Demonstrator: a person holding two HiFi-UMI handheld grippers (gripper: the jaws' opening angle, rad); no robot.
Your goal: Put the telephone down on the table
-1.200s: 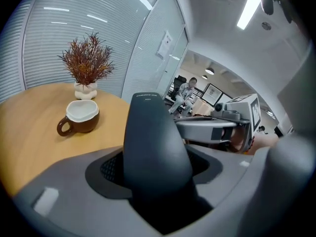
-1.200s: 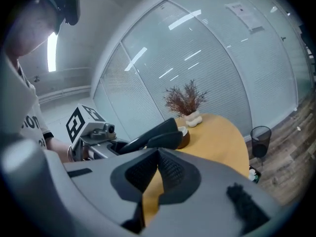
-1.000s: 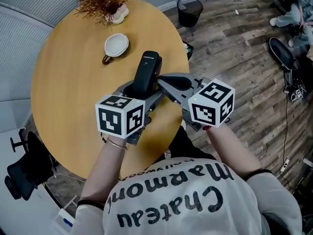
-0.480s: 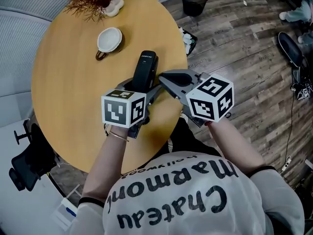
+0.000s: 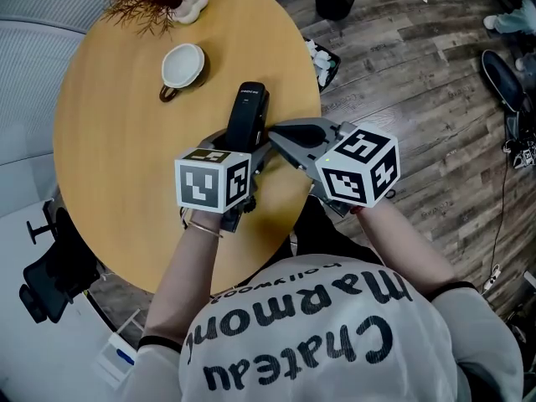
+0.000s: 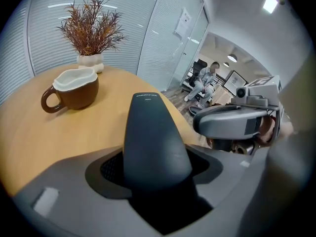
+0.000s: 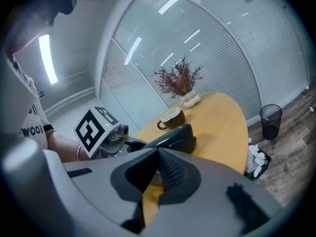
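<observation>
Two tongs in use. Left tongs [image 5: 240,146] pinch the telephone [image 5: 249,114] by its near end, handset angled ahead over the worktop [image 5: 117,132], likely for set-down. Right tongs [image 5: 276,132] pressed together, empty, just beside.

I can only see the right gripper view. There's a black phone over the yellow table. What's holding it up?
Observer: The left tool. Its own view shows the telephone gripped between its jaws, pointing toward the cup.
Operator: Is my tool touching it?
Observer: In the head view, the right tool has its tip close beside the telephone's right side. I can't tell whether they touch.
Operator: Is there room to put it down?
Observer: Yes. The head view shows a wide bare stretch of table to the left of the telephone.
</observation>
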